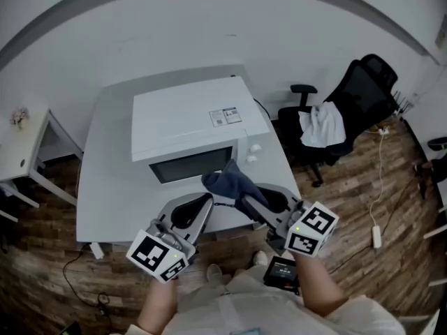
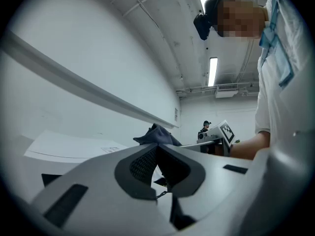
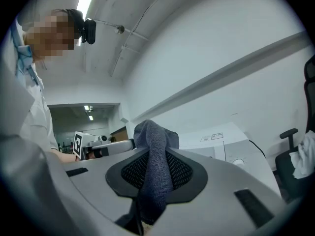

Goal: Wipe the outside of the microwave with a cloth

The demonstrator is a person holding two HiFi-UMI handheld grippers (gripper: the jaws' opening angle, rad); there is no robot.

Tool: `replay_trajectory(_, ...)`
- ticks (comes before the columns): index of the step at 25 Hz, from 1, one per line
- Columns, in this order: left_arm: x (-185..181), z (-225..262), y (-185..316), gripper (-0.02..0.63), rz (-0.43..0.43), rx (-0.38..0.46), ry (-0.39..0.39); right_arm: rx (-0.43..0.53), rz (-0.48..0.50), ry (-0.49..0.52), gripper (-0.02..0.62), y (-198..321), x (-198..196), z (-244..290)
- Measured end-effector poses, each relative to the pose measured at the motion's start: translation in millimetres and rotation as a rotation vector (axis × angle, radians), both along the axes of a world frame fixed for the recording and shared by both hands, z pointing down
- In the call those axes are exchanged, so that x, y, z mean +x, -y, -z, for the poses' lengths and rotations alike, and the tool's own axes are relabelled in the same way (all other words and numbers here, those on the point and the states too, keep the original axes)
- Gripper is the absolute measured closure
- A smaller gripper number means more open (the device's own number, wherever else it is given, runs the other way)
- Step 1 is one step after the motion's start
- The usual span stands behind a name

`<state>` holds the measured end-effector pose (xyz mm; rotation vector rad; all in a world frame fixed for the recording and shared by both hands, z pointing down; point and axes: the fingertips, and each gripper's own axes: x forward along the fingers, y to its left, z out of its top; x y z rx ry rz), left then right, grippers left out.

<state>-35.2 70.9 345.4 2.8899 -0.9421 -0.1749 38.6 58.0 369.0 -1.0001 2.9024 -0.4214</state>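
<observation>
Your right gripper (image 3: 157, 173) is pinching the dark blue cloth (image 1: 227, 180), which is bunched up just in front of the microwave (image 1: 195, 121) door. Your left gripper (image 2: 158, 157) has its jaws pressed together beside it.

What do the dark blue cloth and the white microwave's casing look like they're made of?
The dark blue cloth: soft knitted or woven fabric, matte; fine ribbed texture shows and it drapes limply. The white box-shaped microwave: smooth, flat casing with a dull sheen, probably painted metal, possibly plastic.
</observation>
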Motion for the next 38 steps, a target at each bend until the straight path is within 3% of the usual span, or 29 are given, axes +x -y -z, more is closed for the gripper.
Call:
replay_trajectory(21, -8, 0, 9, 0.604, -0.003, 0.005, 0.002, -0.025, -0.011, 0.038, 0.502, 11, -8, 2)
replay_trajectory(38, -8, -2, 16, 0.604, -0.012, 0.001, 0.003, -0.077, -0.101, 0.023, 0.502, 49, 0, 14)
